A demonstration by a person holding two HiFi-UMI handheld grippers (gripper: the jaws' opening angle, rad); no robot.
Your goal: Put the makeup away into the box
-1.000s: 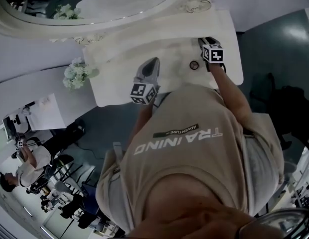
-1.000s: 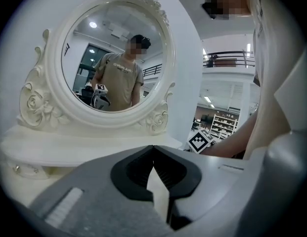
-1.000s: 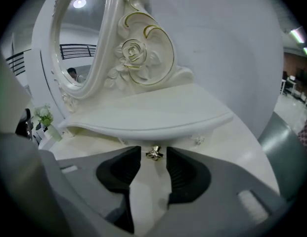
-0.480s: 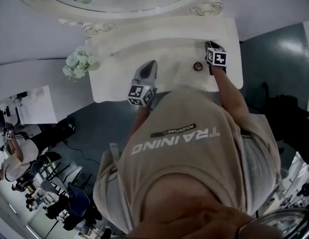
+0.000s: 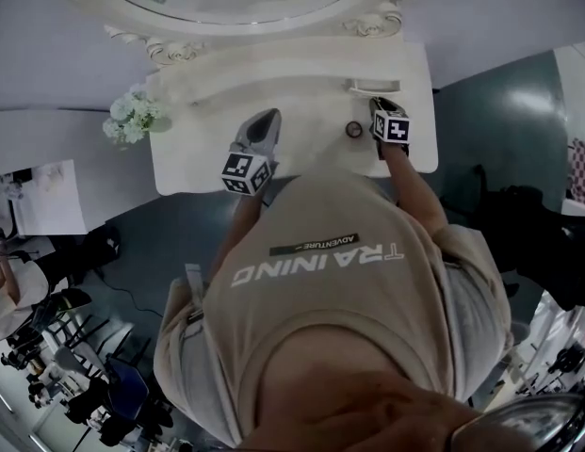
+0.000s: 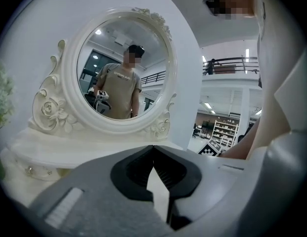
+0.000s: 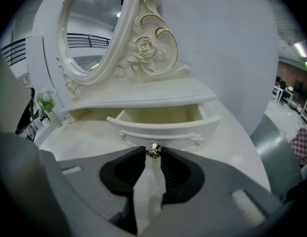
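Near the dresser top's right edge a round makeup compact is seen, too small for detail; the front edge is hidden by the person's torso. Angled down, the right gripper, its jaws just closing, is clamped on the knob of the open drawer; the left gripper, held level, is clenched empty.

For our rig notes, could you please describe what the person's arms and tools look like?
The left tool and right tool are light grey shells with black ribbed pads; each carries a white cube with black square markers. The person wears a beige short-sleeved T-shirt with white lettering. No cables show.
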